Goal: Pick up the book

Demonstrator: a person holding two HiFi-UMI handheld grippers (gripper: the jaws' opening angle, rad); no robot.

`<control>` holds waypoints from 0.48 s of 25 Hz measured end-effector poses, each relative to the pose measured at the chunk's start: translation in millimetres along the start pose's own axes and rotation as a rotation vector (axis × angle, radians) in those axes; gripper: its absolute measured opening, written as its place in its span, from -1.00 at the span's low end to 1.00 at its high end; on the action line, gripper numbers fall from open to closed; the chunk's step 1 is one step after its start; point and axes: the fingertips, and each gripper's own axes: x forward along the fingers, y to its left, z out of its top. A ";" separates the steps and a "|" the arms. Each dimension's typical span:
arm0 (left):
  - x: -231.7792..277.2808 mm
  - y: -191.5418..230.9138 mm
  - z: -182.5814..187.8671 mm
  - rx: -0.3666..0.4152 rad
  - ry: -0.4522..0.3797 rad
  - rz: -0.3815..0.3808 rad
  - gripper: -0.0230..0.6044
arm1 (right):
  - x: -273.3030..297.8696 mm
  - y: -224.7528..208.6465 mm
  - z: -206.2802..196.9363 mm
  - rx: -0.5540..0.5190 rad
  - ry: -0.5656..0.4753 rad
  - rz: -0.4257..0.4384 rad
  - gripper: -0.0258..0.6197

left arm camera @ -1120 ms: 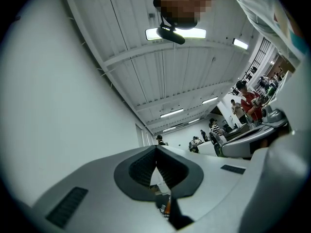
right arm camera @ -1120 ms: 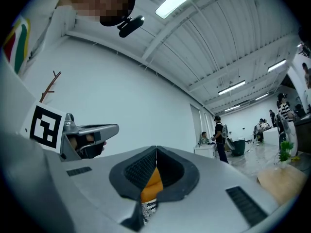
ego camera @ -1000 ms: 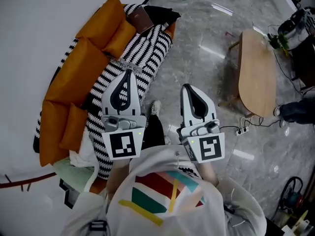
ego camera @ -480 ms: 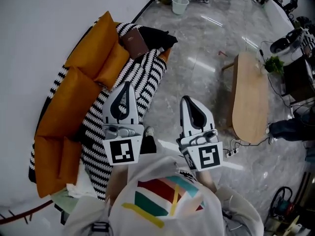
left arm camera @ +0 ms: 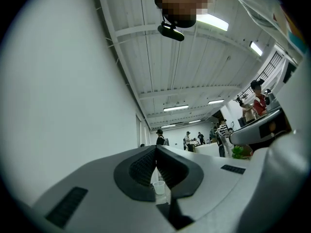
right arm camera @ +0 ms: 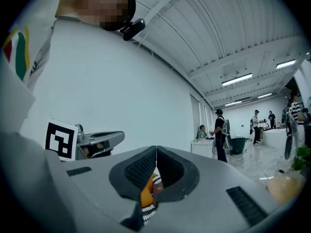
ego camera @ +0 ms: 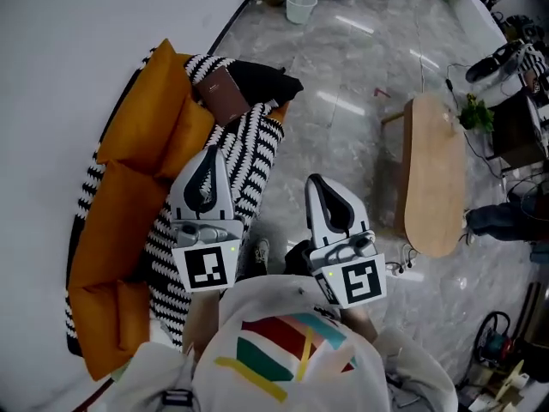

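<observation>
The left gripper point(ego camera: 209, 149) has its two jaws pressed together tip to tip, the ribbed pads meeting along one line with nothing between them. The right gripper point(ego camera: 314, 179) is the same: jaws closed flat on each other, empty. The person holds both side by side in front of the chest.

The left gripper hangs over the near part of the orange sofa point(ego camera: 129, 144), above the black-and-white striped blanket point(ego camera: 253, 148) on its seat. The right one is off the sofa's front edge, over the marble floor point(ego camera: 343, 101).

The book point(ego camera: 225, 94), brown, lies at the sofa's far end on the striped blanket, just beside a black item point(ego camera: 262, 80), well apart from both grippers.

Across the floor from the sofa stands a long wooden table point(ego camera: 433, 174). Beyond the sofa's far end is a pale bin point(ego camera: 300, 7).
</observation>
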 end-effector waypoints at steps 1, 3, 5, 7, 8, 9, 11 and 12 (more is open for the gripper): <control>9.2 -2.0 -4.7 0.001 0.009 -0.006 -0.91 | 3.6 -9.9 -5.6 0.014 0.015 -0.014 -0.88; 26.9 -6.8 -13.7 0.018 0.027 -0.017 -0.91 | 13.6 -30.2 -16.9 0.054 0.036 -0.031 -0.88; 44.6 -10.1 -23.4 0.041 0.046 -0.014 -0.91 | 29.3 -49.1 -27.1 0.085 0.048 -0.024 -0.88; 62.8 -13.3 -34.4 0.055 0.075 0.006 -0.91 | 48.7 -68.0 -34.4 0.096 0.056 0.002 -0.88; 72.5 -15.2 -39.5 0.061 0.092 0.021 -0.91 | 58.6 -77.9 -36.6 0.102 0.056 0.020 -0.88; 82.9 -17.2 -43.5 0.070 0.106 0.038 -0.91 | 68.3 -88.4 -38.1 0.110 0.056 0.042 -0.88; 105.6 -21.6 -45.9 0.091 0.120 0.077 -0.91 | 87.5 -110.9 -40.3 0.128 0.059 0.089 -0.88; 116.8 -24.0 -44.5 0.103 0.119 0.096 -0.91 | 97.0 -122.4 -41.1 0.133 0.064 0.114 -0.88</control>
